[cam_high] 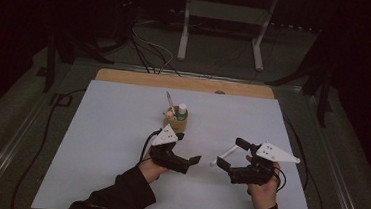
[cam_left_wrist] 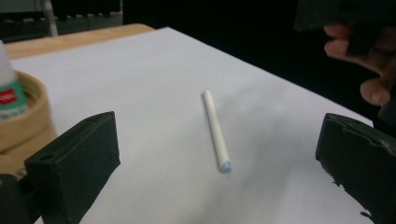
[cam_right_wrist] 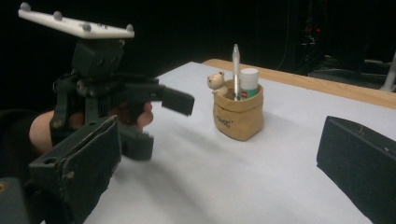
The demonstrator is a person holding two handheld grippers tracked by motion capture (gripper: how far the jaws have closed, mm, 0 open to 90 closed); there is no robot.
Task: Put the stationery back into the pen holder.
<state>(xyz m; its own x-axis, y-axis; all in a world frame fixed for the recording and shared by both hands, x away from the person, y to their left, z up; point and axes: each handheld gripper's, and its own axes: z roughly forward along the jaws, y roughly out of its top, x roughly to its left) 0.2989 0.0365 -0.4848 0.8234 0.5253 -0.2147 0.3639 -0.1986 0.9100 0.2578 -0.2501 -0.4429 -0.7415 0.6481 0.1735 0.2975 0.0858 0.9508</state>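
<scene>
A thin white stick (cam_high: 224,154) lies flat on the white table cover (cam_high: 110,143) between my two grippers. In the left gripper view the stick (cam_left_wrist: 216,130) rests ahead of the wide-apart jaws, untouched. My left gripper (cam_high: 188,148) is open and empty, pointing right toward the stick. My right gripper (cam_high: 232,153) is also open, its jaws on either side of the stick's near end without gripping it. In the right gripper view its own jaws (cam_right_wrist: 222,158) stand wide apart over bare cover, and the left gripper (cam_right_wrist: 161,122) shows open farther off.
A tan pouch holder (cam_high: 177,120) stands mid-table behind the left gripper, holding a pen (cam_right_wrist: 236,70), a glue stick (cam_right_wrist: 249,79) and a small bear figure (cam_right_wrist: 216,81). A wooden table edge (cam_high: 185,83) runs along the back. Cables and a metal stand (cam_high: 225,17) lie beyond.
</scene>
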